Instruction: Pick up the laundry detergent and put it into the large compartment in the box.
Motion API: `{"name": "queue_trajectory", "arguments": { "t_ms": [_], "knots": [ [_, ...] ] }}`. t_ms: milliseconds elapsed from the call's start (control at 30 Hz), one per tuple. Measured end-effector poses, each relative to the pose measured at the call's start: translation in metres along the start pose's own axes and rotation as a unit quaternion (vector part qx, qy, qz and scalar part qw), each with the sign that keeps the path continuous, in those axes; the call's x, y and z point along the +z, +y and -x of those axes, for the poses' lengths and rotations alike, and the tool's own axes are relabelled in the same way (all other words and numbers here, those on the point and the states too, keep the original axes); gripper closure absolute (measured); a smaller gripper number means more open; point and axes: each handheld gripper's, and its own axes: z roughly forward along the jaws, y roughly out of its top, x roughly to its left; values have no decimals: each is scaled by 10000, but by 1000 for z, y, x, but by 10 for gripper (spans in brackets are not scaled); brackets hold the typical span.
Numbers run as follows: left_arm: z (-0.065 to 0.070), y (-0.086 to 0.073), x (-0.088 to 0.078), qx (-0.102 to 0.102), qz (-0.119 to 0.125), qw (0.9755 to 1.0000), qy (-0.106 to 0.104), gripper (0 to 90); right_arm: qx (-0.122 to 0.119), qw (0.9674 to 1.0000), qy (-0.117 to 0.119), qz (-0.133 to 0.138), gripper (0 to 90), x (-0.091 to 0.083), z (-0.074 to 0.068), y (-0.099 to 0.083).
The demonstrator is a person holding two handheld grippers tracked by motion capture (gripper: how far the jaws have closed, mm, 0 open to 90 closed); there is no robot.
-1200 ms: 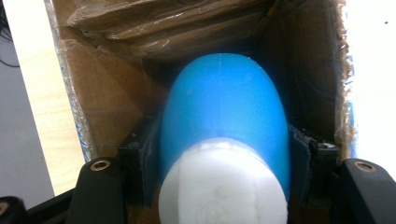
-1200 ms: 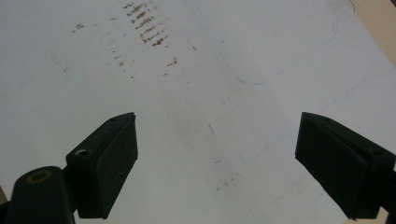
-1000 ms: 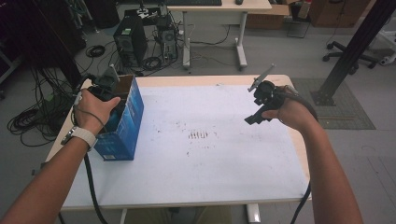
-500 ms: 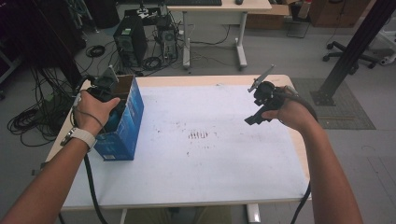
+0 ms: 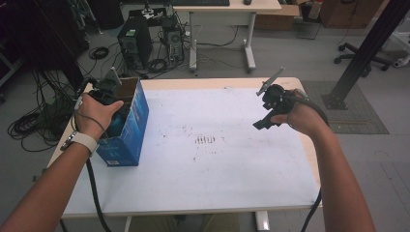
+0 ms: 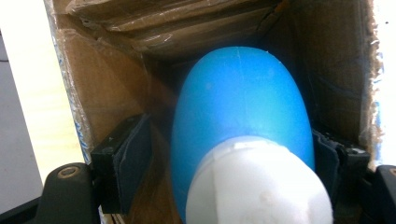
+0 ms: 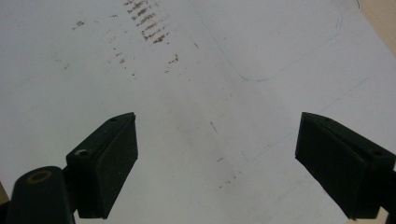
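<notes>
The table [image 5: 232, 188] was the largest item: a rectangular top under a smooth white sheet, pale wood showing along its edges, with a patch of small brown specks near the middle. At its left edge stood an open box [image 5: 126, 140], glossy blue print outside, raw brown corrugated cardboard inside, its flaps creased and ragged at the rim.

Inside the box sat a bottle [image 6: 240, 126], smooth matte blue plastic, egg-rounded at the shoulder, closed by a broad white cap nearest the left gripper's camera.

The left gripper [image 5: 109, 99] reached down into the mouth of the box. Its jaws had just been opening; in the left gripper view the flat black pads stood on either side of the bottle, the left pad clearly apart from it, the right pad close against its side, contact not certain. No squeeze was visible, so it read as released.

The right gripper [image 7: 217, 163] was held above the right half of the table, jaws spread wide over bare sheet, holding nothing.
</notes>
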Motion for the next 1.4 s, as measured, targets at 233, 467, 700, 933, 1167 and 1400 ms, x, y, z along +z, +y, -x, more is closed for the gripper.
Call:
{"name": "queue_trajectory", "arguments": {
  "t_ms": [233, 467, 700, 933, 1167, 1400],
  "knots": [
    [-1, 0, -2, 19, 1, 10000, -54, 230, 7, 10000, -6, 12, 131, -1, -1, 0],
    [-2, -1, -4, 28, 27, 9999, -143, 230, 0, 10000, -7, 20, 131, -1, -2, 0],
    [-2, -2, -8, 81, 59, 9998, -184, 229, -3, 10000, -5, 13, 131, -1, -2, 1],
    [-5, -2, -14, 57, 120, 9996, -255, 177, -21, 10000, -5, 12, 131, -1, -3, 3],
    [-4, -3, -18, 56, 138, 9994, -299, 171, -26, 10000, -6, 16, 131, -1, -4, 3],
    [-3, -2, -27, 161, 181, 9989, -408, 136, -24, 10000, -24, 27, 131, -4, -5, 3]
  ]
}}
